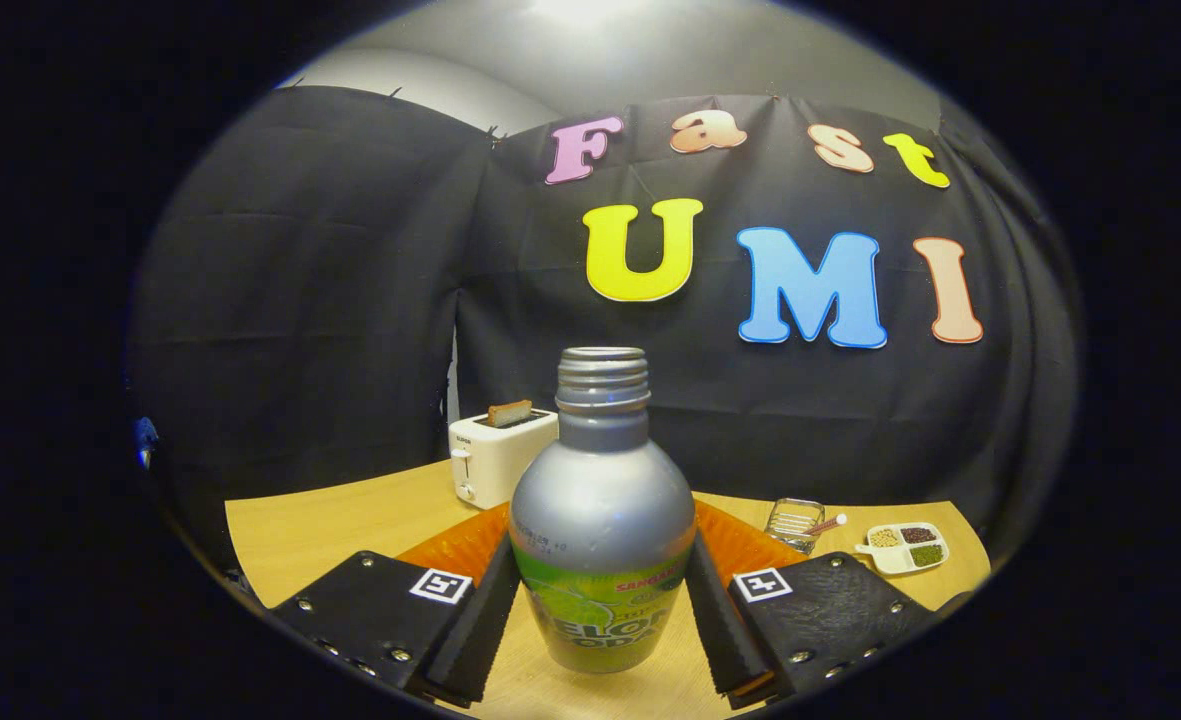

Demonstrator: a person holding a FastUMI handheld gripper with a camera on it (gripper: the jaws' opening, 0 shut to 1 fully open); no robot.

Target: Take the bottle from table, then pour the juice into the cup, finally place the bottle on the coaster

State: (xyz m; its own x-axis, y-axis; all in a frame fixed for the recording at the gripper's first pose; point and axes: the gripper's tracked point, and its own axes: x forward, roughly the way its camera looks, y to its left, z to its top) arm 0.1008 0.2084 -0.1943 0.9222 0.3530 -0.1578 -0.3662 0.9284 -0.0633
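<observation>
A silver bottle [601,500] with a green label and an open, capless neck stands upright between my fingers. My gripper [600,570] is shut on the bottle, one finger [480,620] pressing on its left side and the other on its right, at label height. An orange ribbed coaster [460,545] lies on the wooden table [330,525] just behind the bottle and shows on both sides of it. A clear glass cup [793,522] sits beyond the right finger, with a pink-tipped stick resting at it. I cannot tell whether the bottle's base touches the table.
A white toaster [498,455] with a slice of bread in it stands at the back of the table, left of the bottle. A small divided dish [907,547] of seeds lies right of the cup, near the table's edge. The black cloth wall closes off the back.
</observation>
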